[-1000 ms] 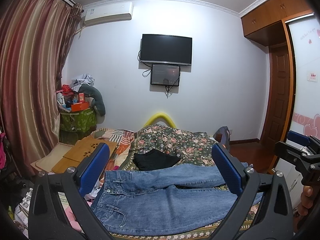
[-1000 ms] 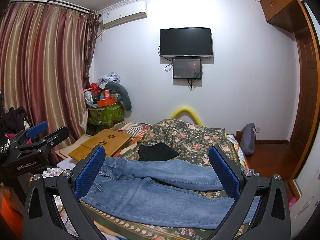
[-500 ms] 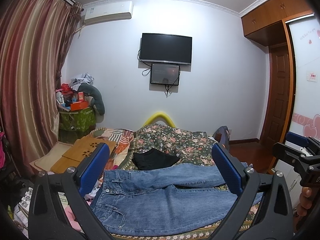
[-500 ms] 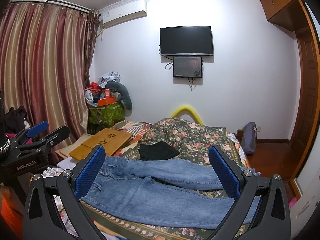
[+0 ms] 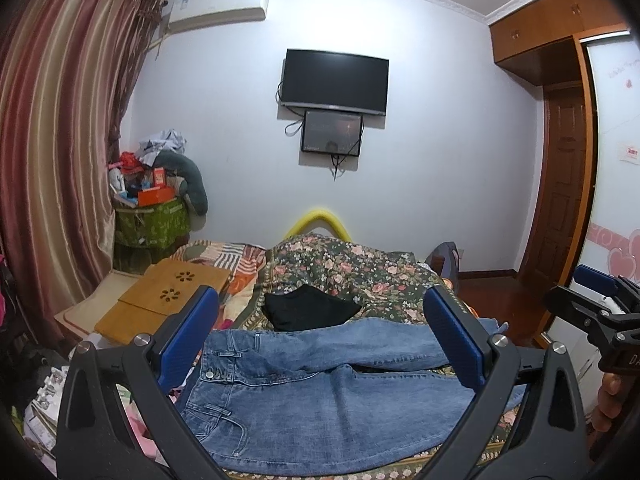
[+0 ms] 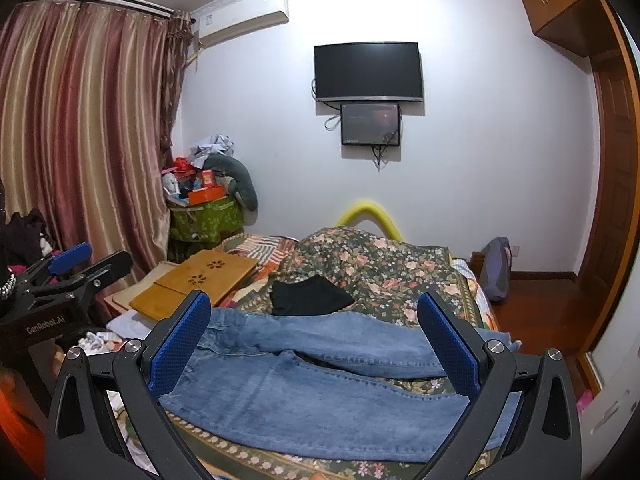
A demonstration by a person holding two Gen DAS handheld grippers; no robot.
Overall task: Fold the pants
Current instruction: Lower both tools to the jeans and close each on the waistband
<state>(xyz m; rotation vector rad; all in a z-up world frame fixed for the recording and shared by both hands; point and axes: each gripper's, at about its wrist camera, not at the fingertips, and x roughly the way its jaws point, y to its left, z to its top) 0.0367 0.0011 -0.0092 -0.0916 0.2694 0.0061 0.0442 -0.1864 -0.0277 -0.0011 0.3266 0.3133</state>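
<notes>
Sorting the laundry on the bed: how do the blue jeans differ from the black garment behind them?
The blue jeans lie spread out, legs apart, near the bed's edge; the black garment is a small folded dark bundle farther back. The jeans look far larger. Both rest on the floral bedspread.

bed [image 5: 404, 470]: floral cover, patterned border along the near edge | jeans [image 5: 320, 392]: flat across the near part, waist to the left, legs running right, unfolded | black garment [image 5: 308, 314]: just behind the jeans, on the floral cover | striped blanket [image 5: 244, 256]: far left part | wooden lap tray [image 5: 168, 292]: left of the bed
</notes>
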